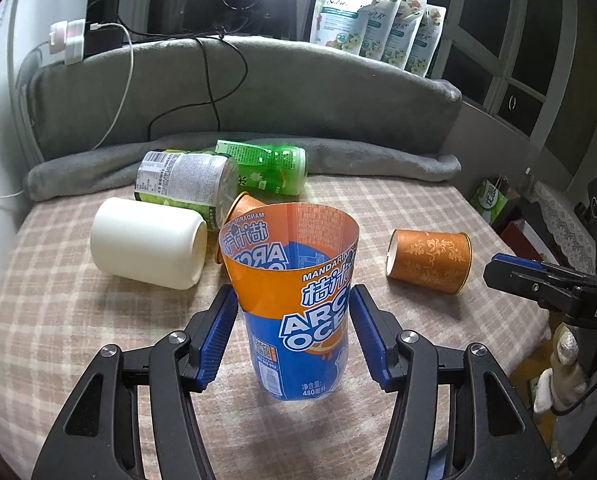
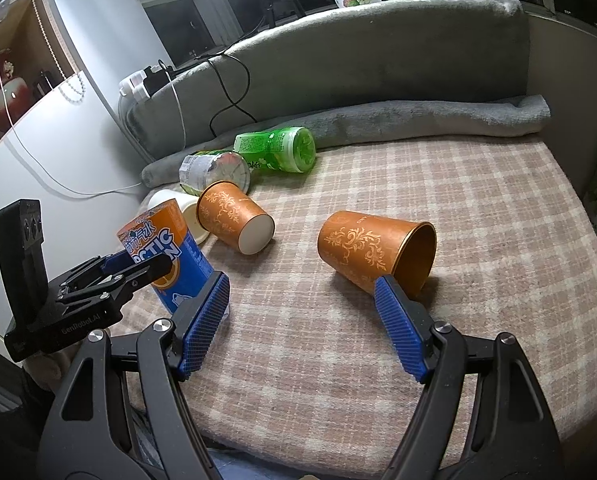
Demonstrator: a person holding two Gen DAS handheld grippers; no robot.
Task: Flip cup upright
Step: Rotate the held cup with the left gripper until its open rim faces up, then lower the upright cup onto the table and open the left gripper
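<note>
A table (image 2: 458, 208) under a pink-and-beige checked cloth fills both views, with a rolled grey blanket (image 2: 398, 124) along its far edge at 12 o'clock.

Largest of the containers, a cream cup (image 1: 146, 242) lies on its side at 10 o'clock in the left view, beside two toppled bottle-cups, one pale-labelled (image 1: 184, 184), one green (image 1: 272, 168). All look empty.

The cut-bottle cup (image 1: 298, 300), orange and blue, already stands upright with its open mouth up, empty, between the pads of the left tool (image 1: 294, 336). Those pads sit spread just beside its walls; contact cannot be confirmed.

Two orange paper cups lie on their sides, empty: one (image 2: 234, 222) near the centre, another (image 2: 374, 250) at 2 o'clock in the right view with its mouth facing the right tool (image 2: 302, 320), whose pads are spread wide and hold nothing.

Judgement: withdraw the left tool straight back so the thin plastic is not nudged over; pinch the nearest orange cup lightly mid-wall, then rotate it.
</note>
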